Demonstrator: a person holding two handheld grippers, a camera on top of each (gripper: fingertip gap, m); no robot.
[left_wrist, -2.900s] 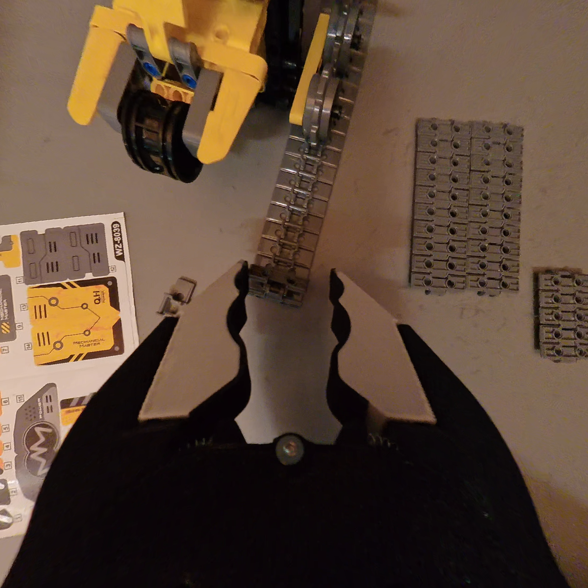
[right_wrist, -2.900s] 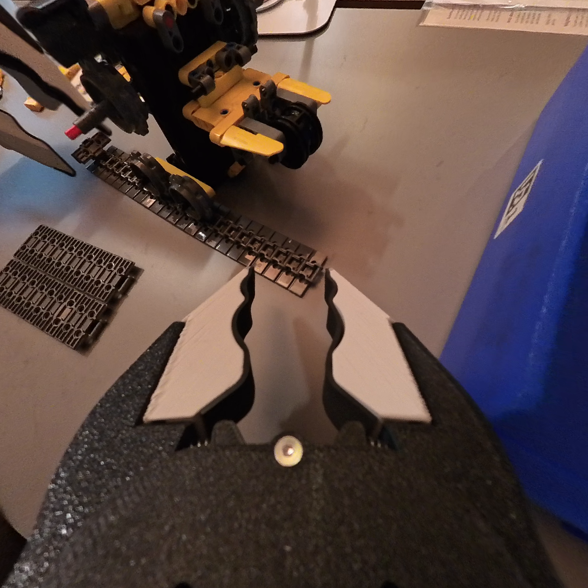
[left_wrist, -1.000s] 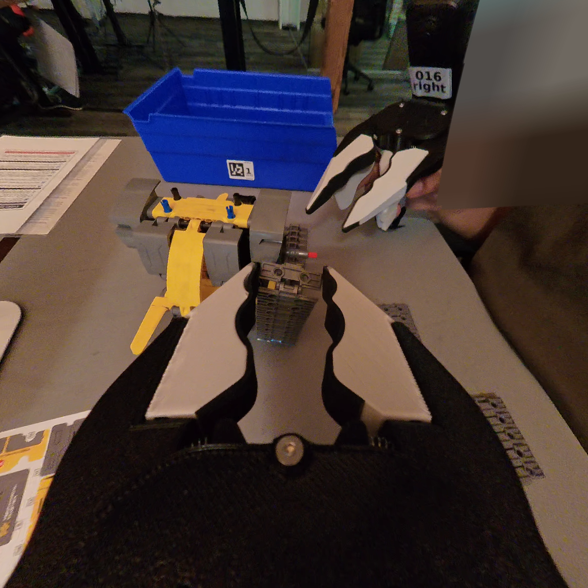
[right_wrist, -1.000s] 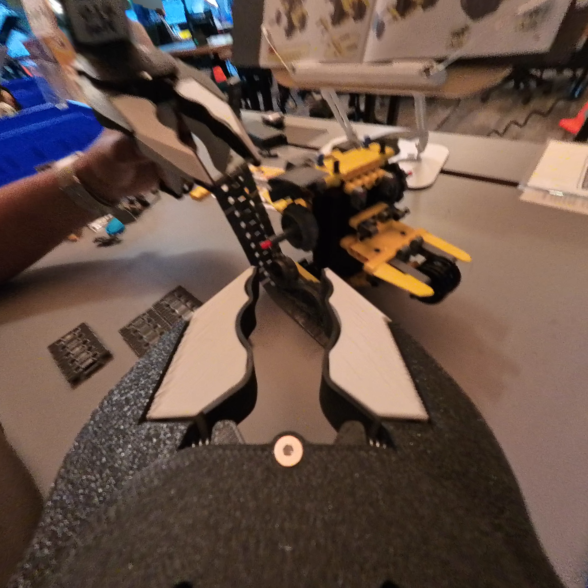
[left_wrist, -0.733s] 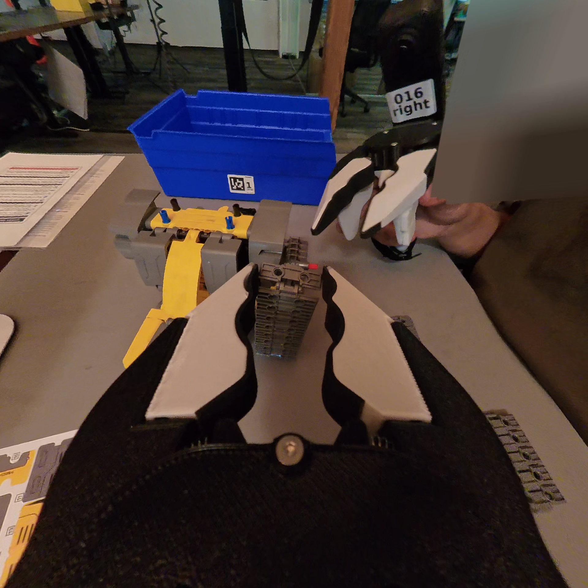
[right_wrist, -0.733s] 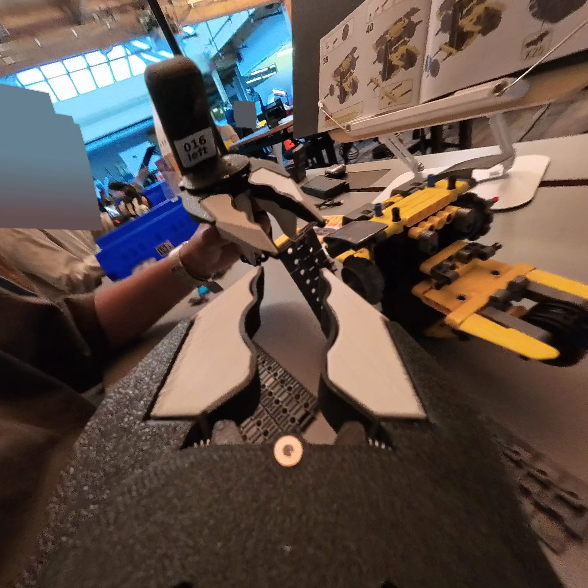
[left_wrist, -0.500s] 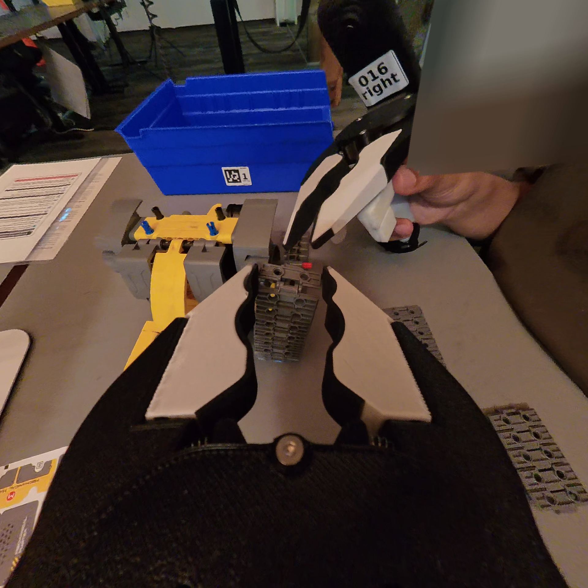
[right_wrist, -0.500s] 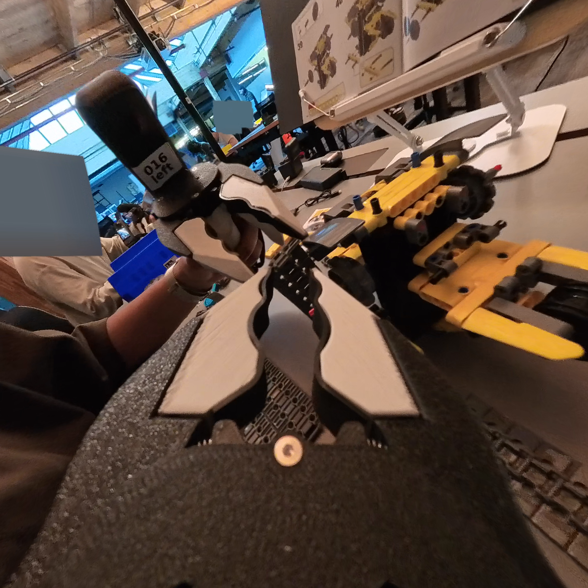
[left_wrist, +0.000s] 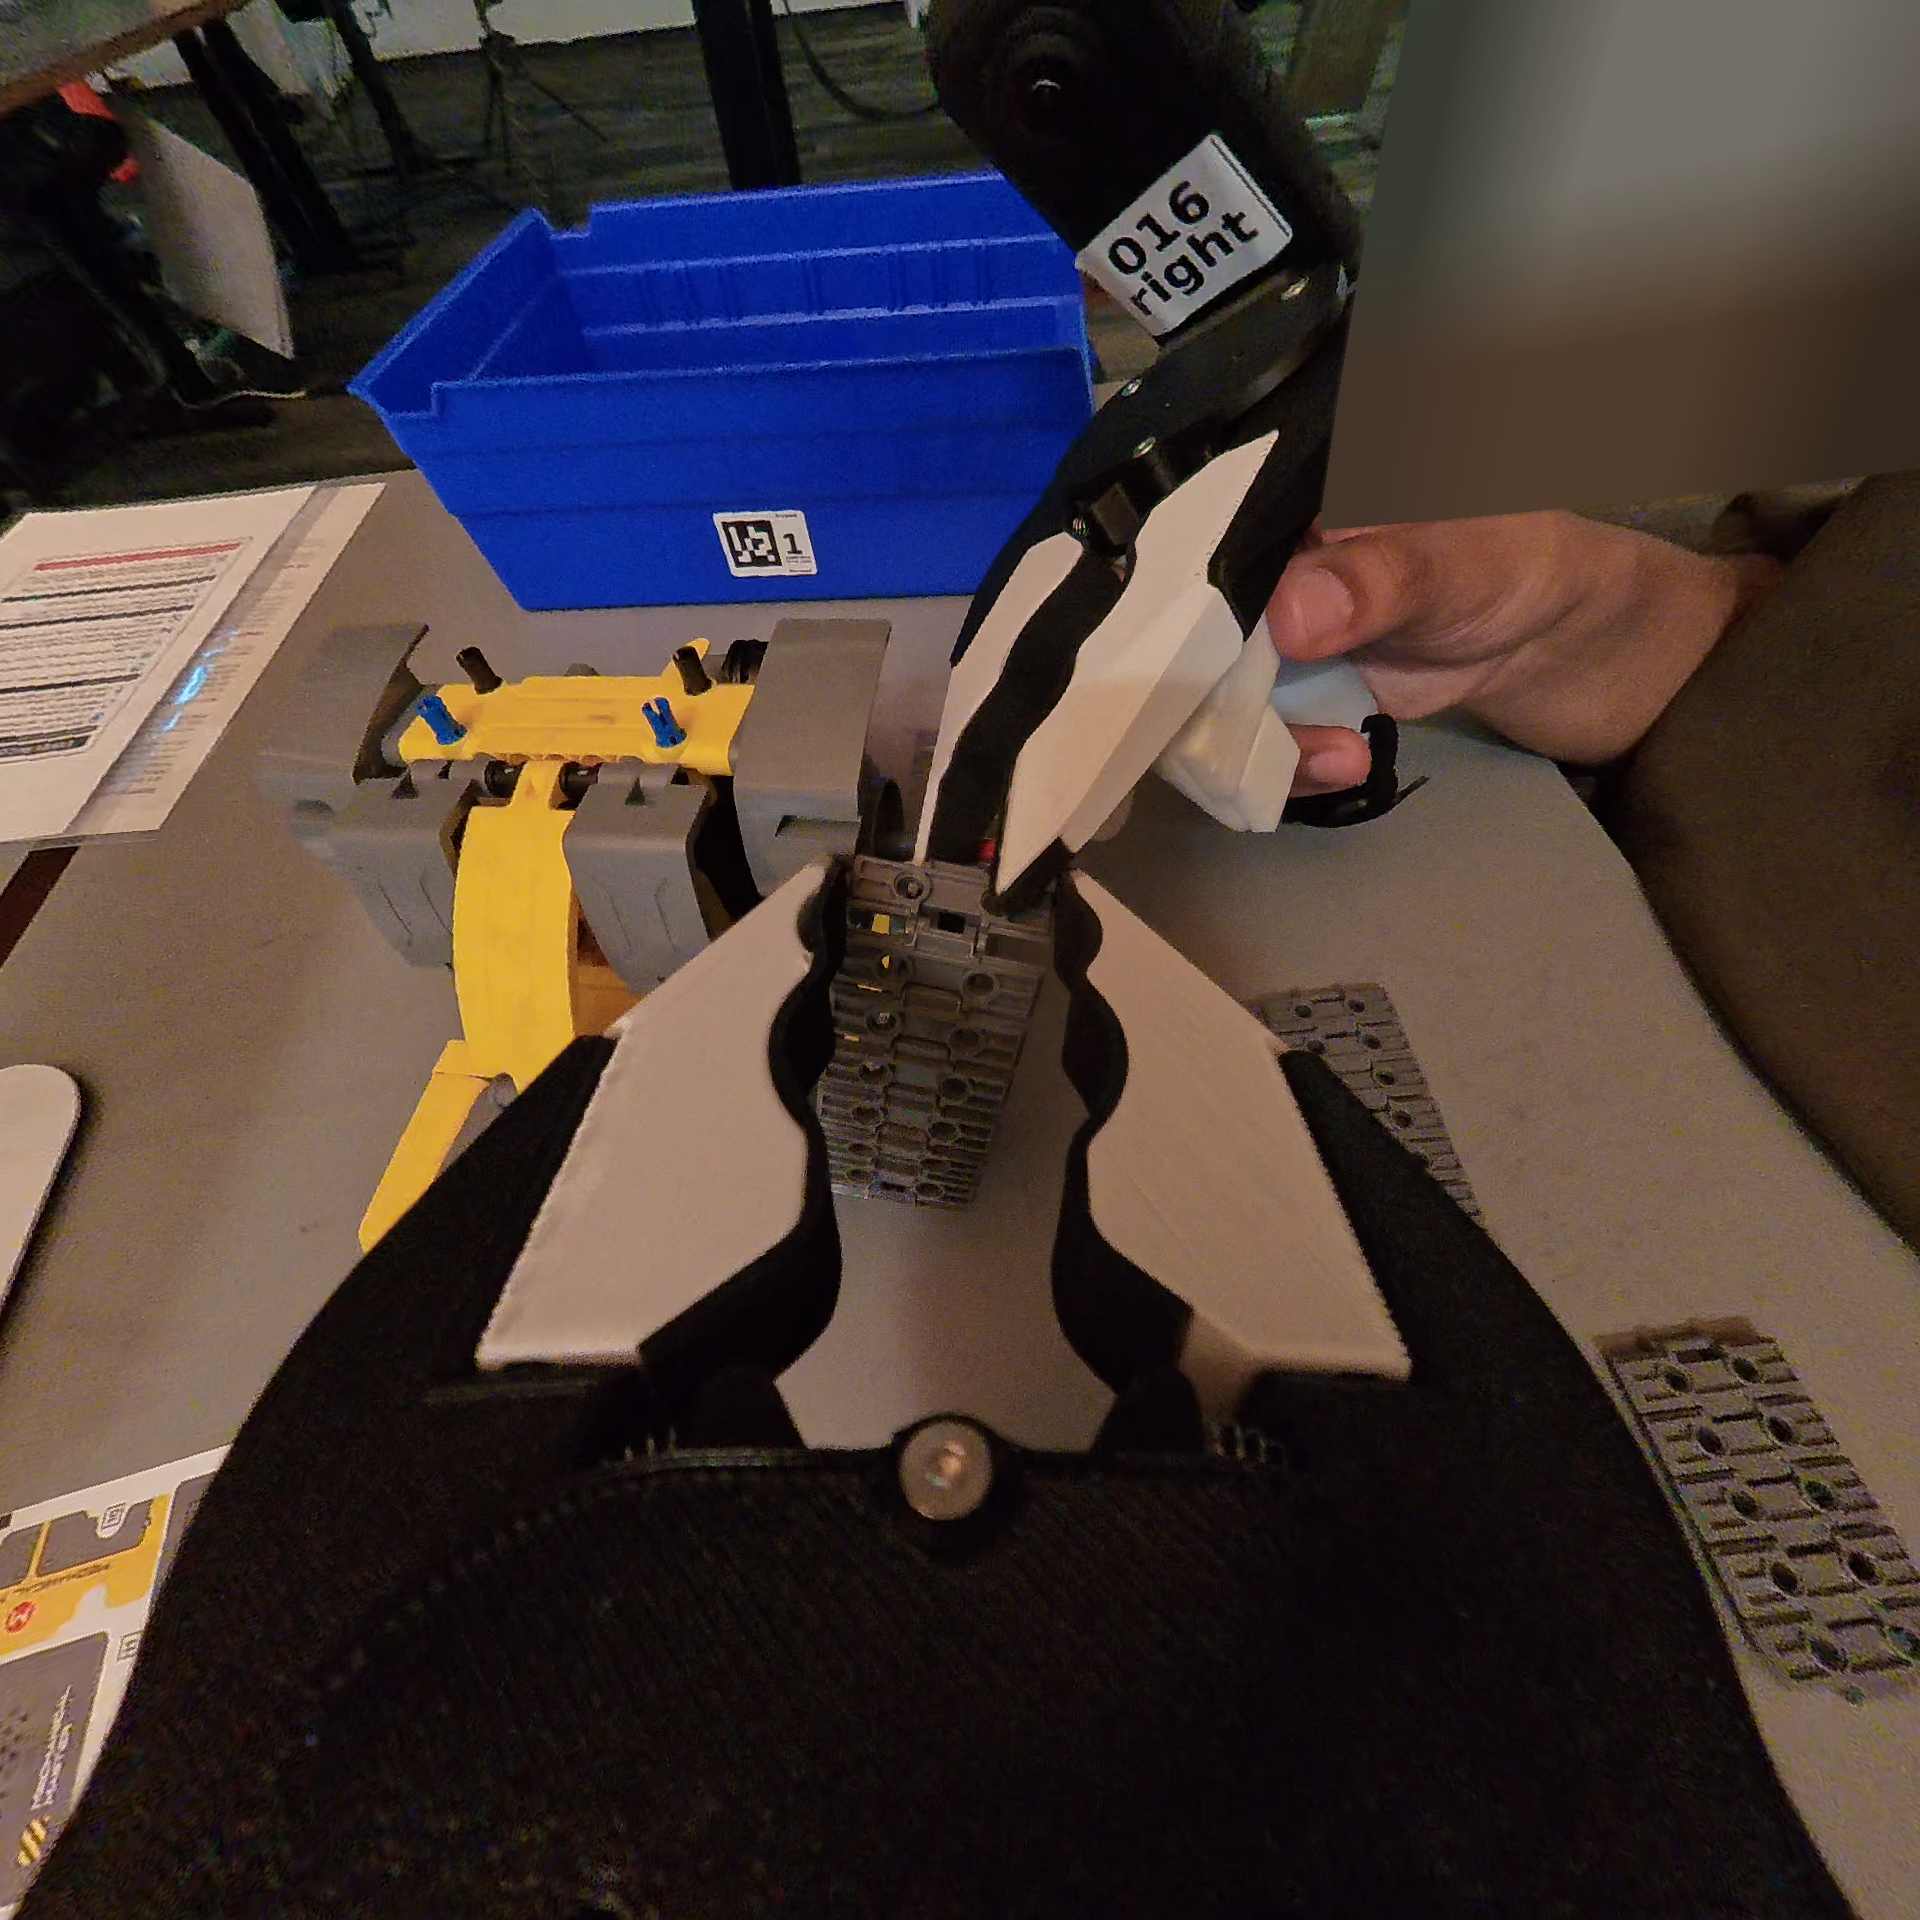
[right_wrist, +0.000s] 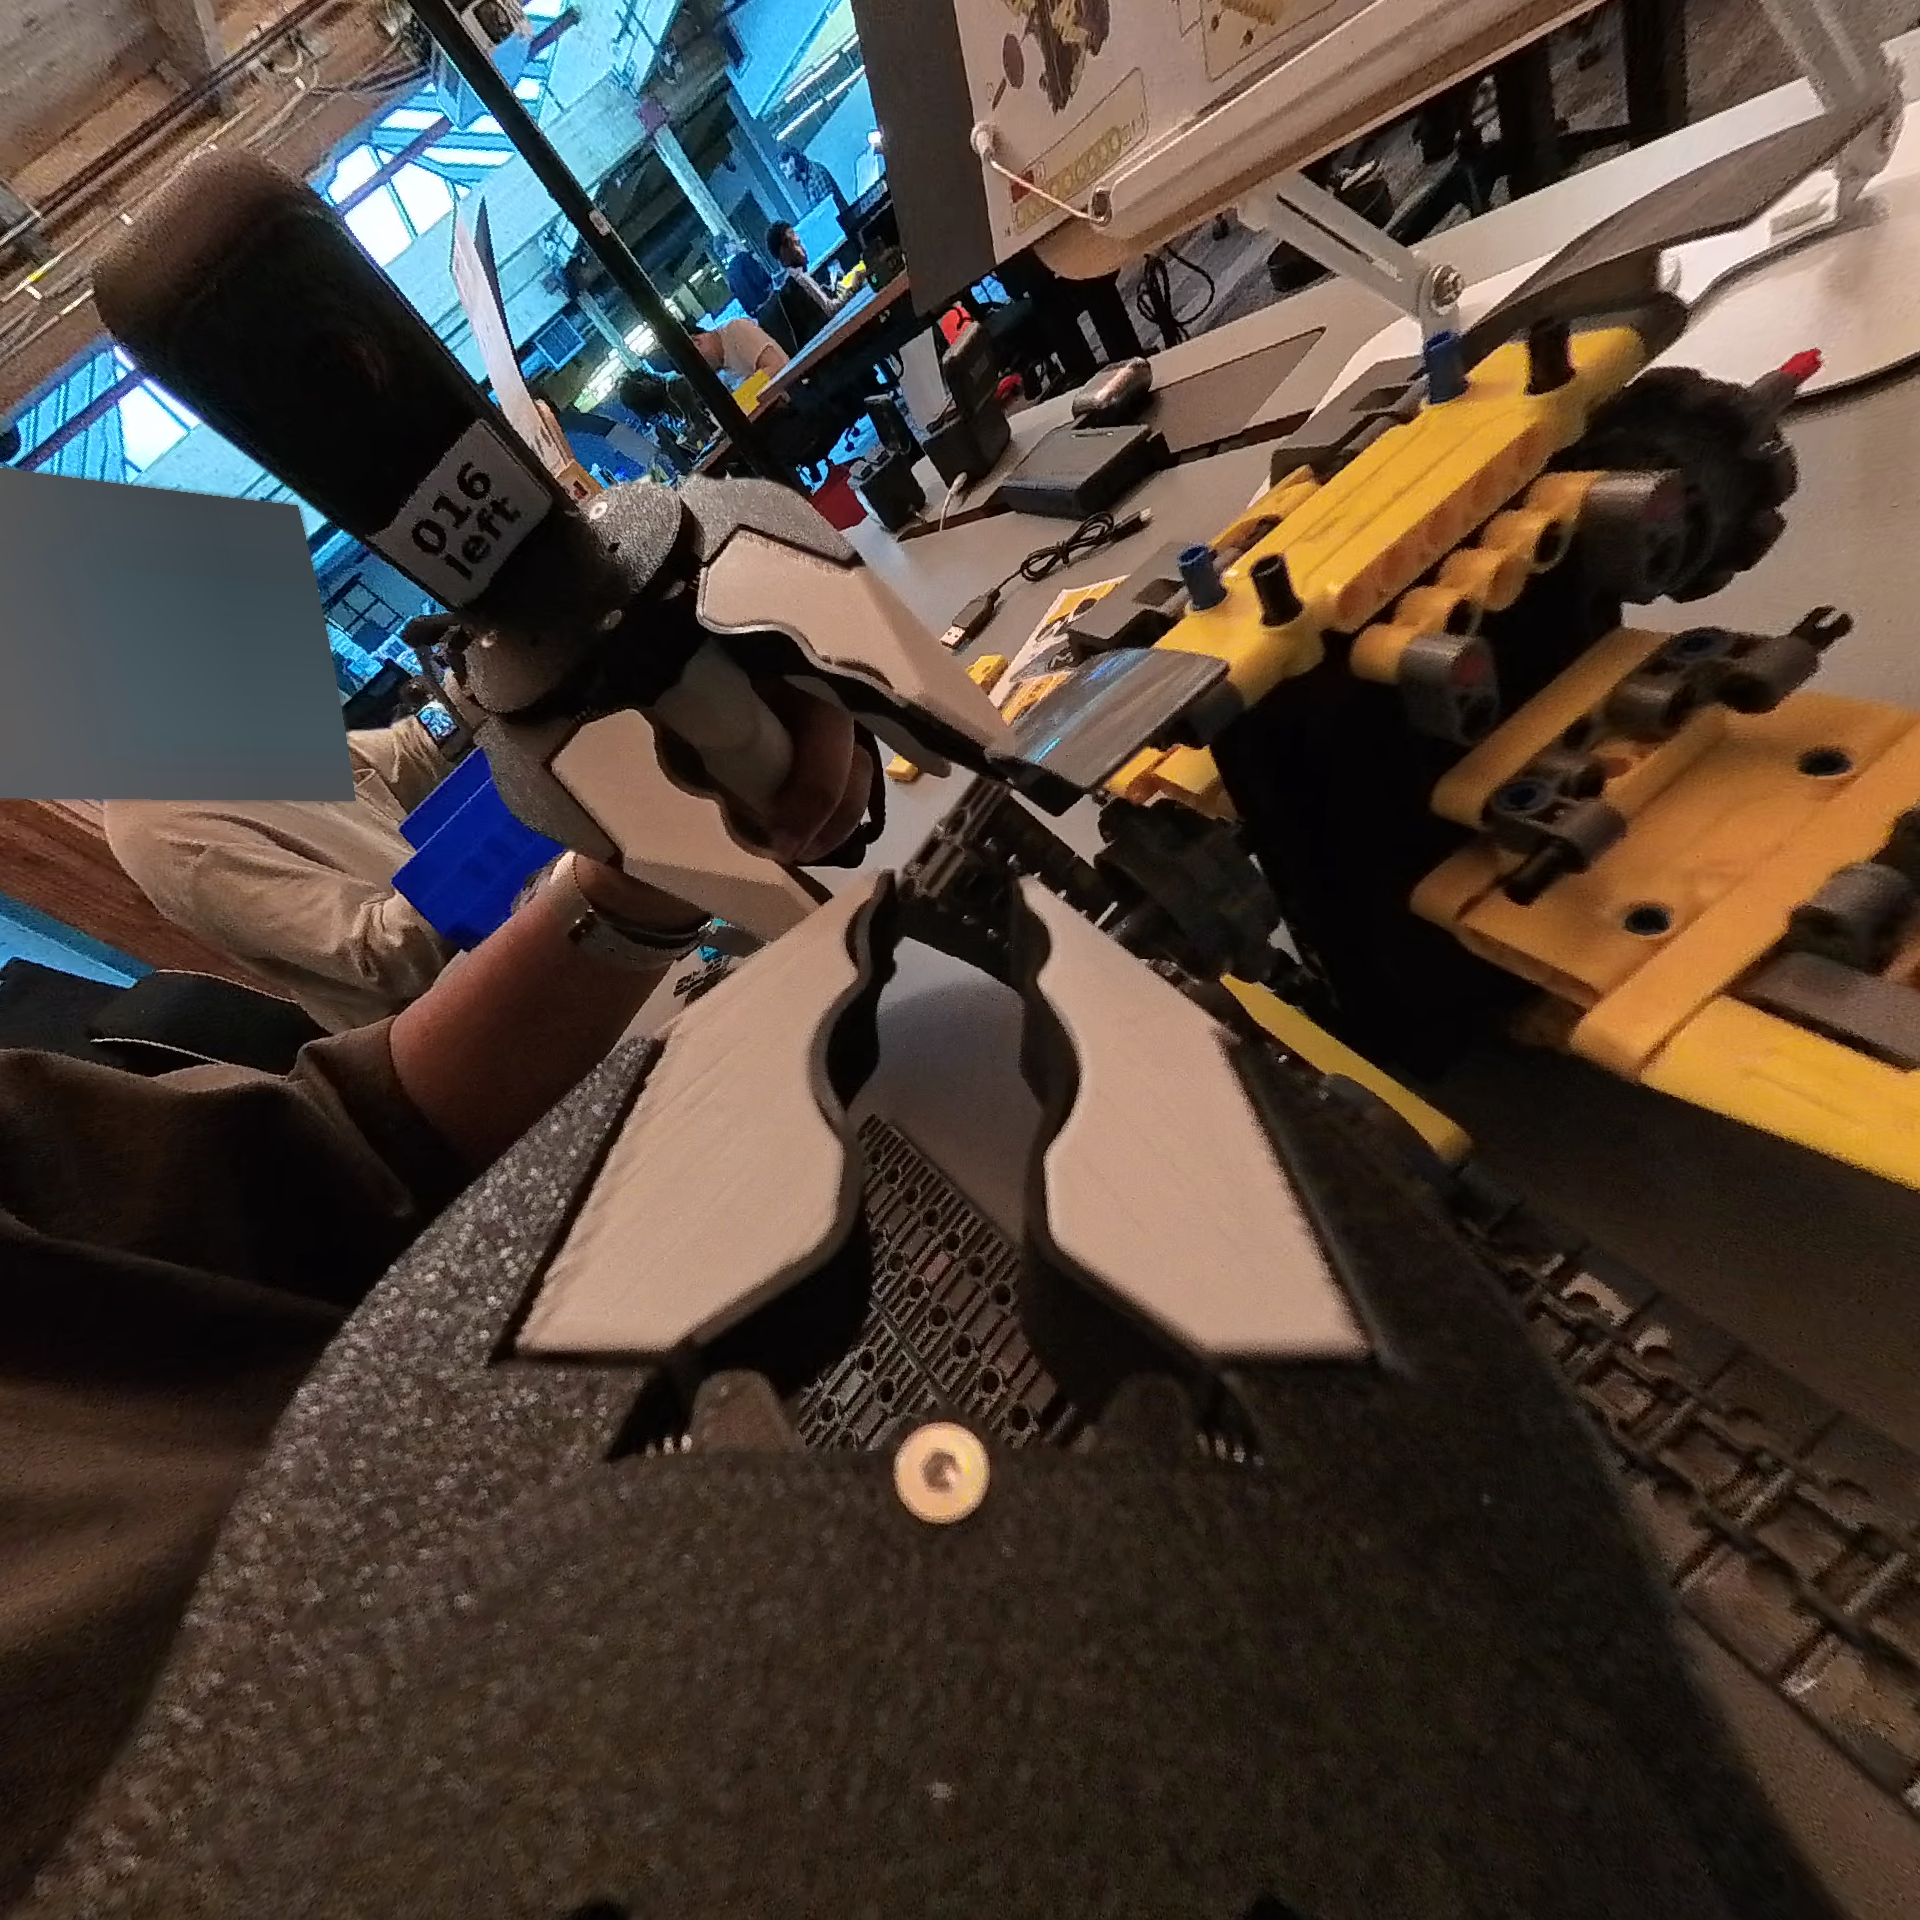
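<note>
My left gripper (left_wrist: 945, 909) is shut across the width of a grey track strip (left_wrist: 925, 1049), holding its free end up off the table. The strip runs down to the yellow and grey brick vehicle (left_wrist: 520, 831). My right gripper (left_wrist: 971, 868) comes down from above with its fingertips pinched on the strip's top edge. In the right wrist view my right gripper (right_wrist: 954, 899) is narrowed on the dark strip (right_wrist: 961, 857). The left gripper (right_wrist: 914, 821) and the vehicle (right_wrist: 1558, 727) are just beyond it.
A blue bin (left_wrist: 727, 416) stands behind the vehicle. Loose grey track sections (left_wrist: 1361, 1070) (left_wrist: 1766, 1507) lie on the table at right. A sticker sheet (left_wrist: 62, 1621) and a printed page (left_wrist: 125, 644) lie at left. An instruction booklet (right_wrist: 1143, 83) sits on a stand. A person's hand (left_wrist: 1507, 623) is at right. The grippers are tip to tip, or close to it.
My left gripper closed on the strip's end and lifted it off the table. My right gripper left the other end, swung over, came down onto the raised end and narrowed its fingers.
</note>
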